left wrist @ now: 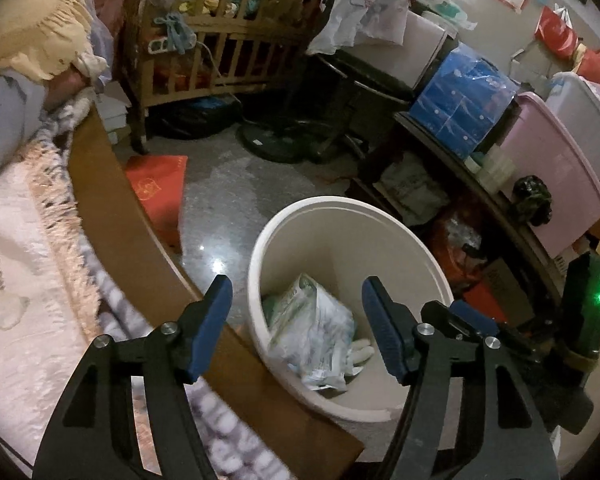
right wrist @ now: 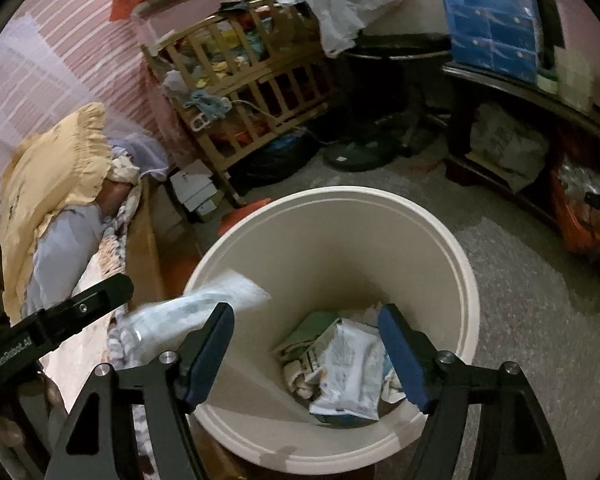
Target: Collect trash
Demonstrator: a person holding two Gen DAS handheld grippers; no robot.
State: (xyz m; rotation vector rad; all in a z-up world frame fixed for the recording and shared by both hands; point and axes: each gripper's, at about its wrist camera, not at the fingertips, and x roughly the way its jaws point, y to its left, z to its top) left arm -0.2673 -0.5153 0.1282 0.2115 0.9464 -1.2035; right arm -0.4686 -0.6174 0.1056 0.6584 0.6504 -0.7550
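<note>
A cream round bin [left wrist: 332,210] stands on the floor beside the bed, also seen from above in the right wrist view [right wrist: 340,200]. Crumpled white and green wrappers [left wrist: 312,332] lie on its bottom [right wrist: 348,376]. My left gripper [left wrist: 296,284] hangs open over the bin's near rim with nothing between its blue pads. My right gripper [right wrist: 306,310] is open above the bin's mouth, also empty. A blurred clear plastic wrapper [right wrist: 196,312] is at the bin's left rim, behind the right gripper's left finger; no pad presses on it.
The bed's wooden side board [left wrist: 112,216] and fringed blankets [left wrist: 32,264] run along the left. A wooden crib [left wrist: 220,36], a fan base [left wrist: 276,140] and a red paper [left wrist: 156,188] lie beyond the bin. A dark shelf [left wrist: 460,168] with a blue pack and pink box is on the right.
</note>
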